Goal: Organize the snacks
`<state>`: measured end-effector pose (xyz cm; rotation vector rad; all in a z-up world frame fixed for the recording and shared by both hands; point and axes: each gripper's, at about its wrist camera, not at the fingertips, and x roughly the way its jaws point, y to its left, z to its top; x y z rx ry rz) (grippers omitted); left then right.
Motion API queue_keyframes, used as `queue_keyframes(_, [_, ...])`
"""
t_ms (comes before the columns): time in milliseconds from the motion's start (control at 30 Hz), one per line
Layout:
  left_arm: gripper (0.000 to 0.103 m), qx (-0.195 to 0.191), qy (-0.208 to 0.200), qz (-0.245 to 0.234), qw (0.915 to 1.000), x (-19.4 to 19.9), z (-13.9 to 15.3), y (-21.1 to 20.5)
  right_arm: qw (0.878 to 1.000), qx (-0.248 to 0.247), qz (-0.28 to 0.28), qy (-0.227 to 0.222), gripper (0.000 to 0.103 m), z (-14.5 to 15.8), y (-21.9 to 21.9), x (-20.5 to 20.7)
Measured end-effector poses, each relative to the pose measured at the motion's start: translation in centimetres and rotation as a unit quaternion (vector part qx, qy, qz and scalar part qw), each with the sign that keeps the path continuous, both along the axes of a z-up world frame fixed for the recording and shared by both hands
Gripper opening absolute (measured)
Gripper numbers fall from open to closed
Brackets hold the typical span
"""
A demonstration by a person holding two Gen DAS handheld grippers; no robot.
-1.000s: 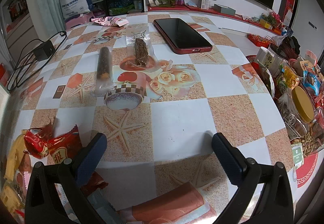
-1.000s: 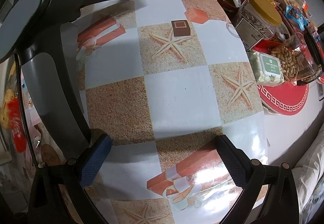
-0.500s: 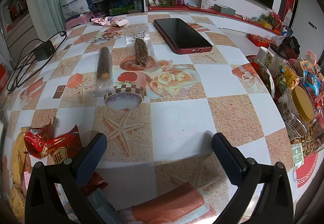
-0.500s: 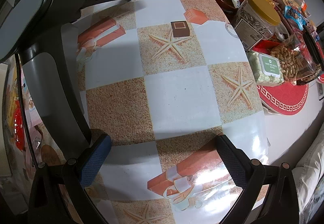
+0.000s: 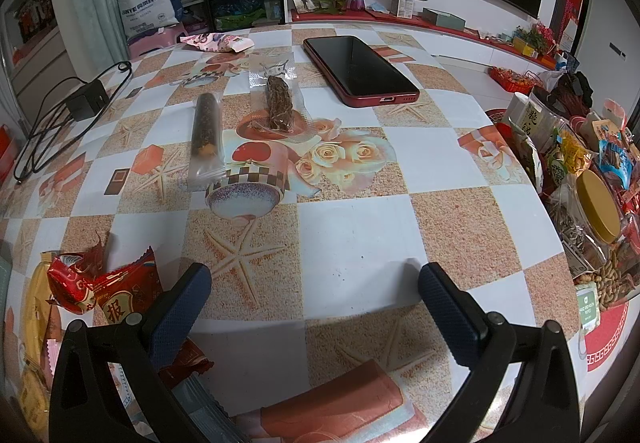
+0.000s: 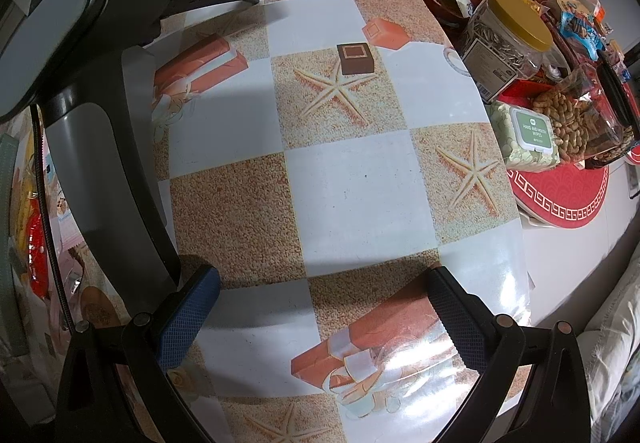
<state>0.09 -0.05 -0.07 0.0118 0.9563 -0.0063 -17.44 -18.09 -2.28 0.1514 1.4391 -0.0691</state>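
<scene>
My left gripper (image 5: 314, 287) is open and empty, low over the patterned table (image 5: 360, 219). Red snack packets (image 5: 108, 287) lie by its left finger, with yellow packets (image 5: 34, 307) further left. Two clear-wrapped snack bars (image 5: 206, 123) (image 5: 280, 103) lie mid-table, and a pink packet (image 5: 218, 42) lies at the far edge. My right gripper (image 6: 320, 303) is open and empty over bare tablecloth (image 6: 352, 183). The left gripper's body (image 6: 100, 43) fills the left of the right wrist view.
A red phone (image 5: 360, 69) lies beyond the bars. A charger with cable (image 5: 84, 103) sits at far left. A tray of snacks, a yellow-lidded jar (image 6: 508, 31), peanuts (image 6: 572, 119) and a wipes pack (image 6: 528, 139) crowd the right side. The table edge (image 6: 520, 283) is near.
The red and yellow packets at the left have shifted slightly in the left wrist view. Both grippers stay open and nearly still.
</scene>
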Motion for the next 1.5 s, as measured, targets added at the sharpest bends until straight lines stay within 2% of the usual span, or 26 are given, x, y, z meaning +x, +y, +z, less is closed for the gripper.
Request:
queue_keyframes(400, [0.103,0.0,0.0,0.0,1.0,0.0,0.0,0.0,1.0,-0.001,0.001,-0.01,0.103,0.1,-0.1,-0.2])
queue_keyframes(1000, [0.103,0.0,0.0,0.0,1.0,0.0,0.0,0.0,1.0,0.009,-0.004,0.019,0.103,0.0,-0.1,0.4])
queue_keyframes(1367, [0.103,0.0,0.0,0.0,1.0,0.0,0.0,0.0,0.995,0.024,0.003,0.095,0.103,-0.5,-0.3,2.1])
queue_keyframes(1500, [0.103,0.0,0.0,0.0,1.0,0.0,0.0,0.0,0.994,0.027,0.005,0.105,0.103,-0.5,-0.3,2.2])
